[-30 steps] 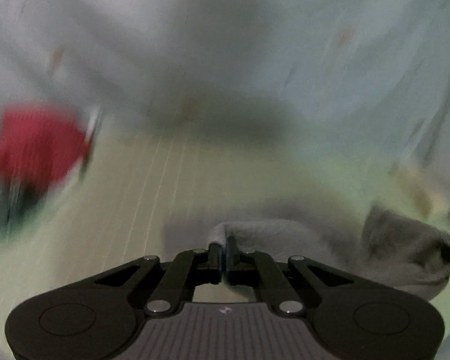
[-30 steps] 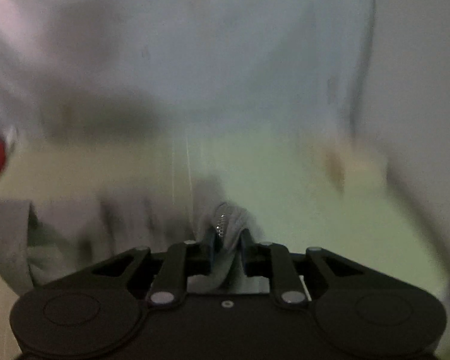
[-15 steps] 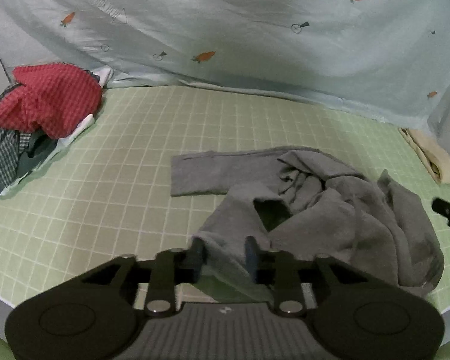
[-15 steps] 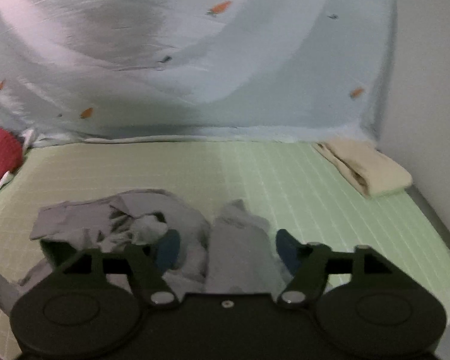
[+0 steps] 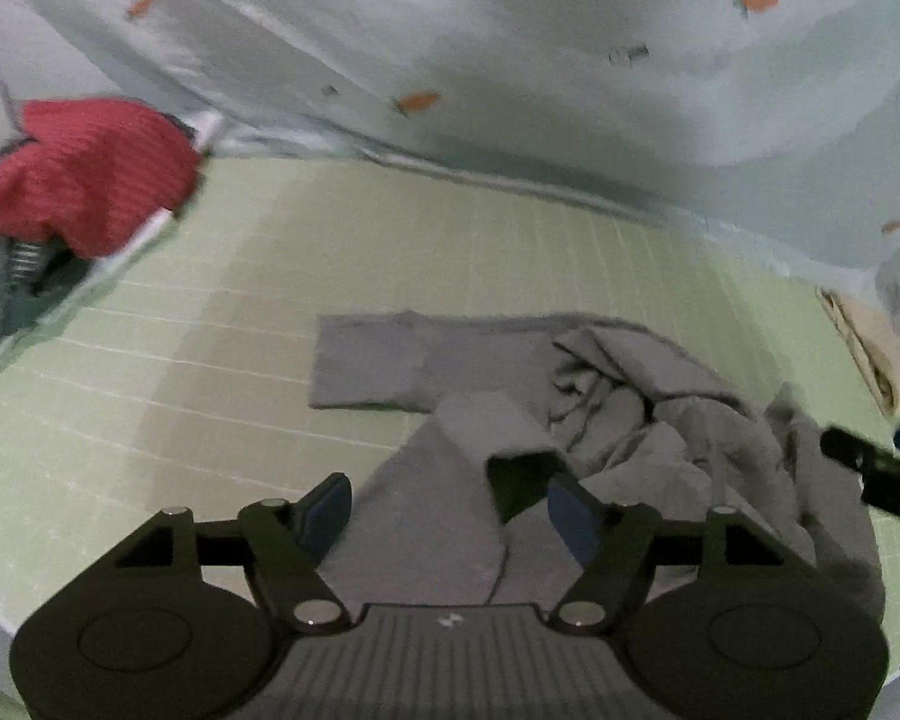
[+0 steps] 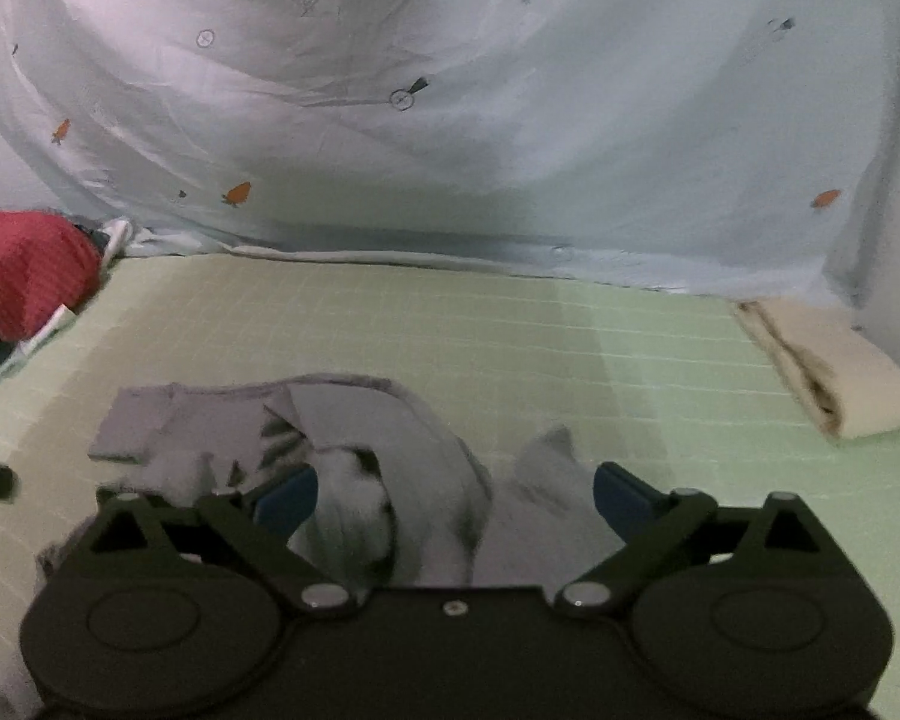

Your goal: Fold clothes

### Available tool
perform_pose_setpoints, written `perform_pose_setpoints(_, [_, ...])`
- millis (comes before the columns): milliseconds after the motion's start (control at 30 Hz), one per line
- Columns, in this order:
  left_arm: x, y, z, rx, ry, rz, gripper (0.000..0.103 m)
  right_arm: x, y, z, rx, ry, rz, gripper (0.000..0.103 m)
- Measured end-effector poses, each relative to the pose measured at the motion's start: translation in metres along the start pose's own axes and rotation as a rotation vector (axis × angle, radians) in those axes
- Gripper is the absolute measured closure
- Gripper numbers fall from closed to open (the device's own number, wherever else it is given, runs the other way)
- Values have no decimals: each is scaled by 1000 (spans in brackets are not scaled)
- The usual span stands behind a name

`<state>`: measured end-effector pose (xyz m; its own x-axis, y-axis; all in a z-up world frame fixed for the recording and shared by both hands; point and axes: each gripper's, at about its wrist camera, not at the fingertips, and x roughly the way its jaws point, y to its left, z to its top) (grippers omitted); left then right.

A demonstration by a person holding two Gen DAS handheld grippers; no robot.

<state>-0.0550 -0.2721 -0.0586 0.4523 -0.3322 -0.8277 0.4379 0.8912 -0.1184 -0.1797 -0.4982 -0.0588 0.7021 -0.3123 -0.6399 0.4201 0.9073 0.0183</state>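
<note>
A crumpled grey garment (image 5: pixel 600 420) lies on the green checked bed sheet (image 5: pixel 210 360), one flat end stretched out toward the left and the rest bunched in folds near the front edge. What kind of garment it is cannot be told from the heap. The left claw (image 5: pixel 450 510) hangs over its near part, jaws opening, cloth below and between the blue pads but not pinched. The right claw (image 6: pixel 456 495) is likewise released and opening wide above the bunched folds. In the left view its black tip pokes in at the right edge. A heap of clothes with a red checked shirt (image 5: pixel 84 174) on top sits at the far left, partly cut off. The right view alone shows clearly a folded cream cloth (image 6: pixel 834 378) at the right. A pale carrot-print sheet (image 6: pixel 450 120) hangs behind.
</note>
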Motion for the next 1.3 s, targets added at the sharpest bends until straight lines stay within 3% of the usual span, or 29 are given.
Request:
perform_pose_setpoints(200, [72, 1, 25, 7, 153, -18, 29, 67, -7, 28, 8, 85, 95, 3])
perform_pose_setpoints(400, [122, 9, 18, -36, 275, 26, 30, 150, -10, 32, 33, 278, 175, 6])
perform_pose_setpoints(467, [129, 13, 14, -59, 296, 36, 38, 168, -9, 28, 24, 340, 206, 29])
perform_pose_setpoints(500, [132, 15, 12, -81, 301, 44, 58, 176, -8, 26, 21, 369, 219, 35])
perform_pose_setpoints(533, [134, 19, 11, -118, 304, 59, 90, 181, -8, 25, 24, 384, 228, 47])
perform_pose_setpoints(567, [137, 25, 12, -162, 306, 74, 101, 183, -9, 27, 24, 380, 240, 61])
perform_pose_setpoints(633, [137, 34, 18, -200, 274, 112, 101, 184, -13, 32, 14, 344, 265, 86])
perform_pose_setpoints(667, [137, 37, 22, -202, 249, 143, 101, 183, -17, 38, 15, 312, 270, 90])
perform_pose_setpoints(833, [139, 59, 62, -154, 128, 314, 101, 180, -48, 74, -4, 145, 205, 92])
perform_pose_setpoints(967, [130, 84, 108, -137, -20, 467, 101, 169, -77, 114, -47, -16, 42, 92])
perform_pose_setpoints(1133, [112, 112, 159, -187, -167, 563, 101, 152, -129, 156, 26, -180, -175, 91])
perform_pose_setpoints(1200, [112, 118, 169, -220, -184, 556, 100, 151, -149, 161, 78, -172, -242, 90])
perform_pose_setpoints(1233, [113, 119, 170, -240, -175, 536, 96, 152, -157, 161, 106, -150, -270, 87])
perform_pose_setpoints(1300, [120, 114, 167, -260, -152, 507, 93, 149, -168, 155, 153, -134, -313, 63])
